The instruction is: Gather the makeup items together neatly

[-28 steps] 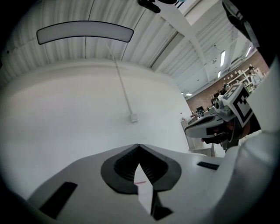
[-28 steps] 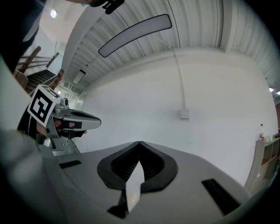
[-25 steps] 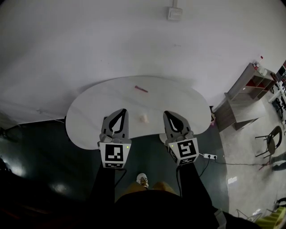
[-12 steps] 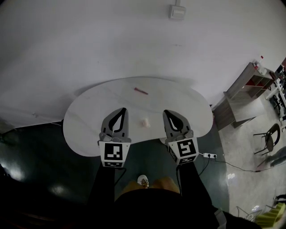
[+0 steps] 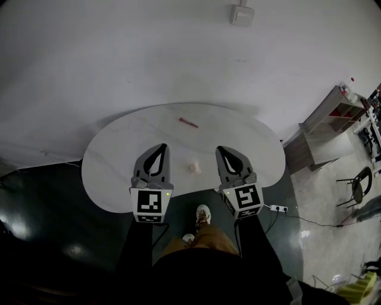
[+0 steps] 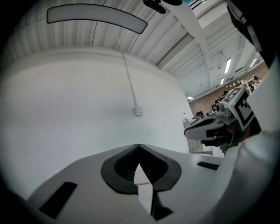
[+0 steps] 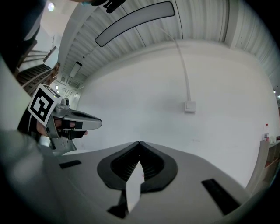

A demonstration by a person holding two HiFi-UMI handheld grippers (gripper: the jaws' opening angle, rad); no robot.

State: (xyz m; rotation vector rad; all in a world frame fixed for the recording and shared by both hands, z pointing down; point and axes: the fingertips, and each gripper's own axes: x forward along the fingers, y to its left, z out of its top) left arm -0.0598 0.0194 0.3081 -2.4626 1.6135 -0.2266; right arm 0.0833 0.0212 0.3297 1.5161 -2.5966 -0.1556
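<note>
A white kidney-shaped table (image 5: 119, 161) stands against the wall in the head view. A thin red makeup stick (image 5: 188, 123) lies near its far edge. A small cream-coloured item (image 5: 194, 168) sits near the front edge, between the two grippers. My left gripper (image 5: 161, 145) is shut with nothing in it, to the left of the cream item. My right gripper (image 5: 221, 148) is shut and empty on that item's right. Both point level over the table's front part. In each gripper view the jaws meet at the tip (image 6: 138, 145) (image 7: 139, 142).
A white wall box (image 5: 242, 13) hangs above the table. A shelf unit (image 5: 330, 116) stands at the right, with a chair (image 5: 360, 187) beyond it. A power strip (image 5: 280, 208) and its cable lie on the dark floor by the table's right end.
Both grippers have moved forward over the table's front edge and stayed shut. The person has stepped closer, and a shoe now shows below the table.
</note>
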